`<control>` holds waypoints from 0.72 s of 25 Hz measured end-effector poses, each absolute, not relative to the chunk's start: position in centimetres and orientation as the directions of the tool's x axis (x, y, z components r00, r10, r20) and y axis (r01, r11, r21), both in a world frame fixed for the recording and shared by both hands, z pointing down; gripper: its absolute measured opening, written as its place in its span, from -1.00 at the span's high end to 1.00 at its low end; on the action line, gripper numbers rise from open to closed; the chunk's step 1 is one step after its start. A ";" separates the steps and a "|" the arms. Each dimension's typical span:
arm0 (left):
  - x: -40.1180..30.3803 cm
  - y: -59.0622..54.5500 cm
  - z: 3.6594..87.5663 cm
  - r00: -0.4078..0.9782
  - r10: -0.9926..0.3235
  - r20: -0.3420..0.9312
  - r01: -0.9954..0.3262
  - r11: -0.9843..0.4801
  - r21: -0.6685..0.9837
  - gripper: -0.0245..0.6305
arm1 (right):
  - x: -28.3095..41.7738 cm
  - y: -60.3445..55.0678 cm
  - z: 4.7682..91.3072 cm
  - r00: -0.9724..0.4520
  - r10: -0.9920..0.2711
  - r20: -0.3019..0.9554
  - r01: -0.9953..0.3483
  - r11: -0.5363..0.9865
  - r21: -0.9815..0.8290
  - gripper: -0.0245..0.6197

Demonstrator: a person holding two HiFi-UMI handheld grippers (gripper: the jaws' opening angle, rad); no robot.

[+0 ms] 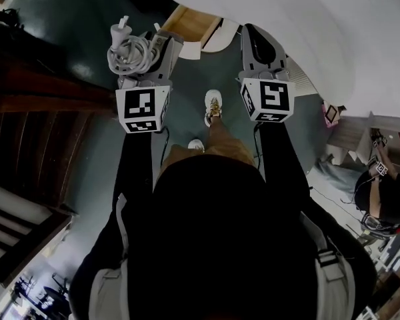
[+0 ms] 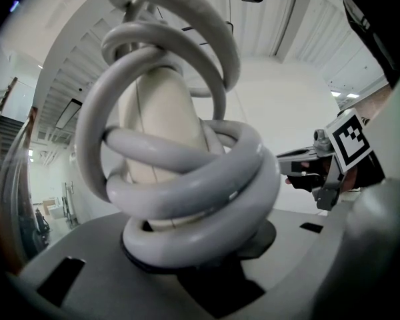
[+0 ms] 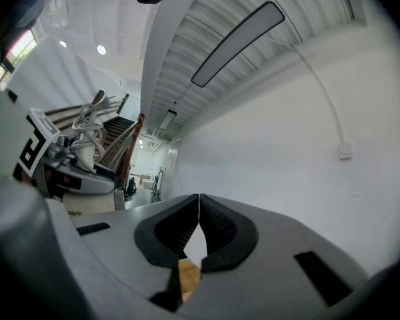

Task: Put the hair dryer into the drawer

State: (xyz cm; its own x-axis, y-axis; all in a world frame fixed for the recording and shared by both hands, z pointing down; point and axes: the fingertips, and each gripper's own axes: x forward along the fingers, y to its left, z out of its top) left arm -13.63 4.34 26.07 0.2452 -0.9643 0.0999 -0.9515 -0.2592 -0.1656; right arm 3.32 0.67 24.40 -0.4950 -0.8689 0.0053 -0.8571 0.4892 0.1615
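The hair dryer is pale grey, with its thick grey cord coiled round it and the plug sticking up. My left gripper is shut on the hair dryer and carries it in the air ahead of me. In the left gripper view the cord loops round the cream handle and fills the picture, hiding the jaws of the left gripper. My right gripper is beside it, shut and empty; its black pads meet at the tips. A light wooden piece lies ahead on the floor; I cannot tell whether it is the drawer.
I stand on a dark green floor, my shoes below the grippers. Dark wooden stairs rise at the left. A white curved wall runs along the right. Another person is at the far right.
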 end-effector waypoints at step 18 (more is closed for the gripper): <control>-14.8 -11.7 34.3 0.172 -0.926 0.336 -0.943 -0.253 -0.216 0.36 | 1.9 -17.9 30.9 -0.608 -0.785 0.116 -0.782 0.617 0.081 0.84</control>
State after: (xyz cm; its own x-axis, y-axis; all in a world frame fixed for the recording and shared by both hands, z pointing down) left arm -14.82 -11.71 34.26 0.1718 -0.9261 0.3359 -0.9430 -0.2533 -0.2160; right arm 1.94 -17.91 30.94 -0.6078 -0.7855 0.1164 -0.7824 0.6175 0.0809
